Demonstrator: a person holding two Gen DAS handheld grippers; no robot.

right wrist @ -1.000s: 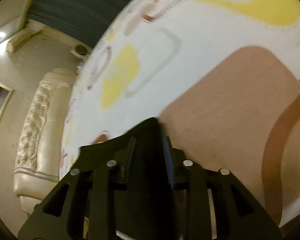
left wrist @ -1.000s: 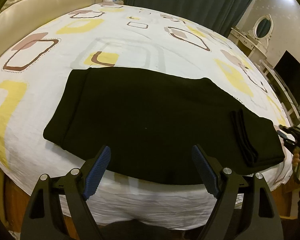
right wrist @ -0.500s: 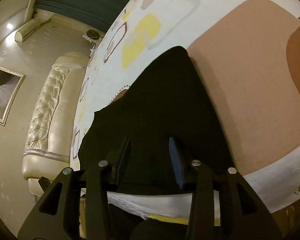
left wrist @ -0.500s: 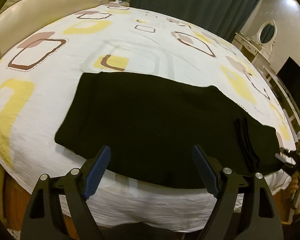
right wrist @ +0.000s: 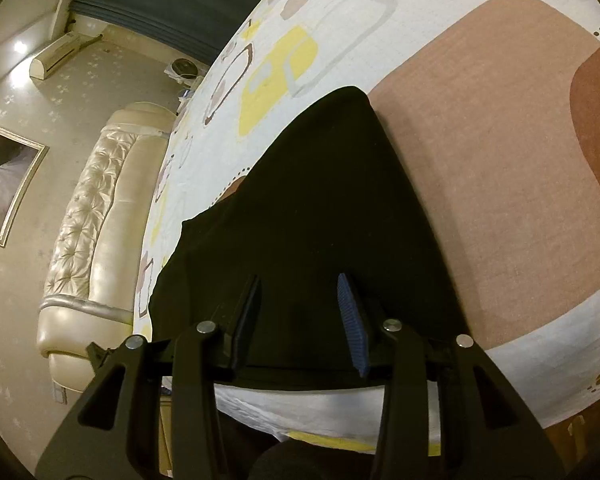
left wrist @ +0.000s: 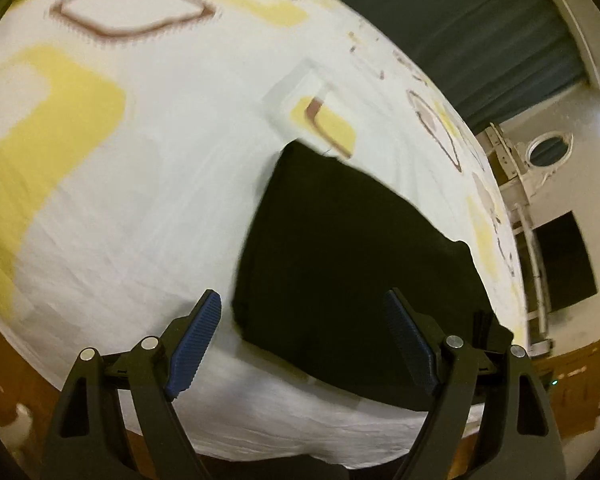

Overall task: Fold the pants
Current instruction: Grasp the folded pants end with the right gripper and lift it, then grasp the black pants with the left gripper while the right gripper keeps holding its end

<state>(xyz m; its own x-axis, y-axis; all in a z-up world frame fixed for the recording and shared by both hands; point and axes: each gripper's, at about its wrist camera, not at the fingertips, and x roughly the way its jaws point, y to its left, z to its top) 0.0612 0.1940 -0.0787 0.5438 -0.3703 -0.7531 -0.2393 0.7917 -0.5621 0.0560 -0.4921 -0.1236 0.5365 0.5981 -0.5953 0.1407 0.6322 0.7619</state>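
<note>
The black pants (left wrist: 340, 264) lie folded lengthwise and flat on the patterned bed sheet (left wrist: 148, 152), near the bed's front edge. My left gripper (left wrist: 304, 328) is open and empty, hovering over the pants' left end. In the right wrist view the pants (right wrist: 320, 220) stretch away from me along the sheet (right wrist: 520, 160). My right gripper (right wrist: 300, 312) is open, its fingers just above the pants' near end, holding nothing.
A cream tufted headboard (right wrist: 96, 216) stands at the bed's far end. Dark curtains (left wrist: 480, 32), a white dressing table with an oval mirror (left wrist: 548, 152) and a dark TV screen (left wrist: 564, 260) line the wall beyond the bed.
My right gripper was shut on the pants' end, then let go and opened. My left gripper has swung left toward the pants' left end, with motion blur.
</note>
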